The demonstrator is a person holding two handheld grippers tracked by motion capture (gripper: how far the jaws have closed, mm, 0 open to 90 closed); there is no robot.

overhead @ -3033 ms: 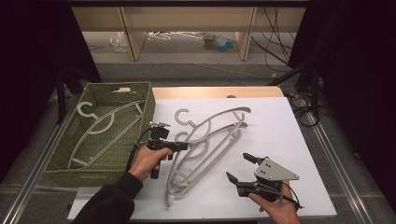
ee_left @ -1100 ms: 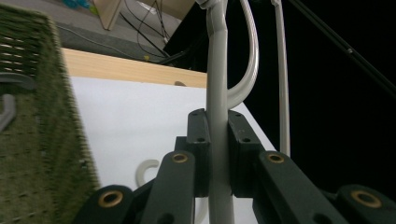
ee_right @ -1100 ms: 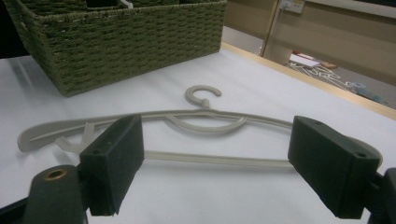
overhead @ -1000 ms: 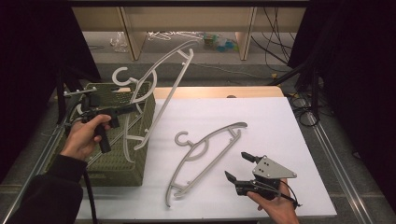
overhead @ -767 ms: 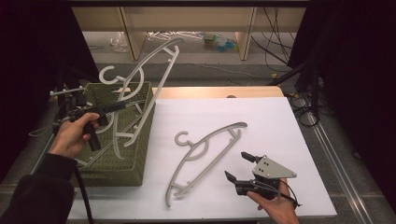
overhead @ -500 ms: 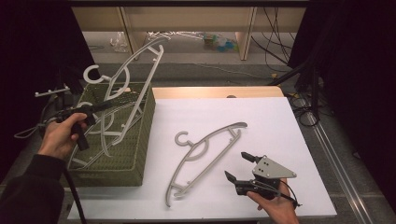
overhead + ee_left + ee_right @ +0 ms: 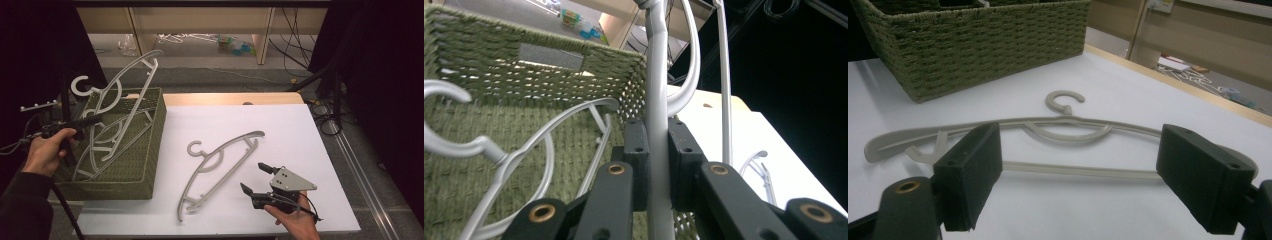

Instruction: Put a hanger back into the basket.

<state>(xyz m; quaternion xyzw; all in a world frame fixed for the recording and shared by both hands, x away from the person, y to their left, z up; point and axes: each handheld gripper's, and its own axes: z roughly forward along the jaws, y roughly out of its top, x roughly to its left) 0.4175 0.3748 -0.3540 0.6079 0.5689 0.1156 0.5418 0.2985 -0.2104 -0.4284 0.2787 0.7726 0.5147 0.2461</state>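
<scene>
A grey plastic hanger (image 7: pixel 131 75) hangs tilted over the green woven basket (image 7: pixel 150 145) at the table's left, its hook toward the left. My left gripper (image 7: pixel 96 120) is shut on one of its bars; in the left gripper view the pads (image 7: pixel 638 150) clamp the bar (image 7: pixel 657 100). A second grey hanger (image 7: pixel 479 146) lies inside the basket (image 7: pixel 524 85). A third hanger (image 7: pixel 235 142) lies flat on the white table (image 7: pixel 300 130). My right gripper (image 7: pixel 253 176) stands open just right of its lower end, and its own view shows that hanger (image 7: pixel 1068 127) between its spread pads (image 7: pixel 968 175).
The basket (image 7: pixel 978 45) stands on the table's left part. Behind the table is a wooden shelf unit (image 7: pixel 265 35) with clutter on the floor. Cables (image 7: pixel 325 107) run along the right side. Dark curtains close in both sides.
My left hand has carried the held hanger leftward from the basket's right edge to over its middle and slightly lower. The right gripper has kept still.
</scene>
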